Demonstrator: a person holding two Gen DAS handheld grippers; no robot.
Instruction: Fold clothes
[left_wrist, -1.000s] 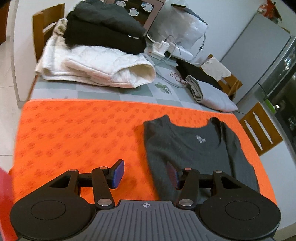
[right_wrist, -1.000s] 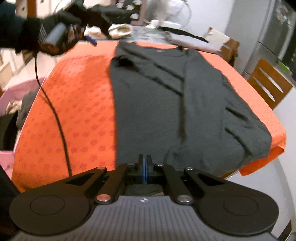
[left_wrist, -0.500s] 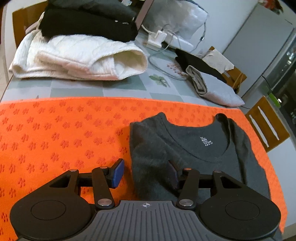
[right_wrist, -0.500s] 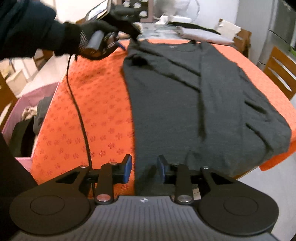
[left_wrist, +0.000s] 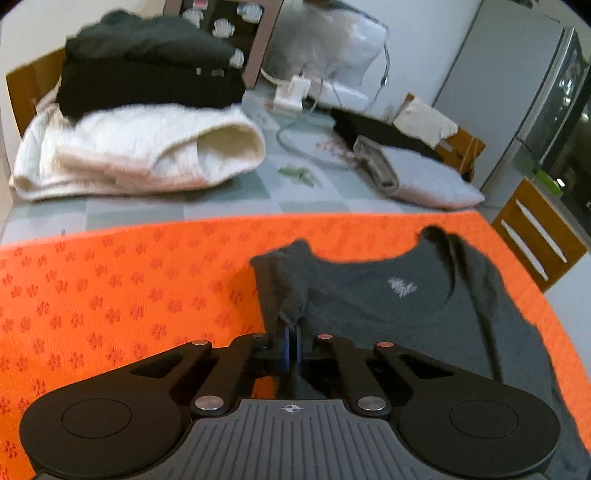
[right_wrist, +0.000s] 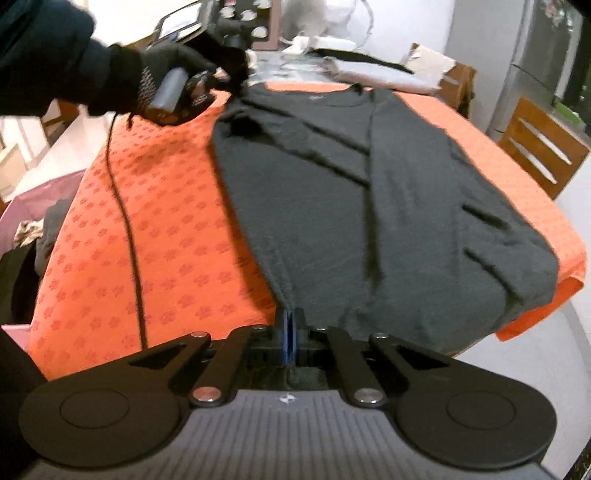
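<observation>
Both claws clamped on the dark shirt (right_wrist: 369, 206): left claw (left_wrist: 291, 341) pinching its shoulder at upper left, right claw (right_wrist: 290, 336) its hem at bottom centre, long axis running between them on the orange-covered bench (right_wrist: 147, 240).

You've got white walls (left_wrist: 424, 55), a steel fridge (left_wrist: 554, 110) w/ wooden chair (left_wrist: 535, 236) on your right, pale floor (right_wrist: 55, 147).

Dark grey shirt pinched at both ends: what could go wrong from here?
1. The right gripper and left gripper each pinch only an edge bit of the dark grey shirt; it may slip when lifted.
2. The shirt's far side overhangs the orange mat edge, so it could drag off.
3. The black cable lies near the shirt and may snag.
</observation>
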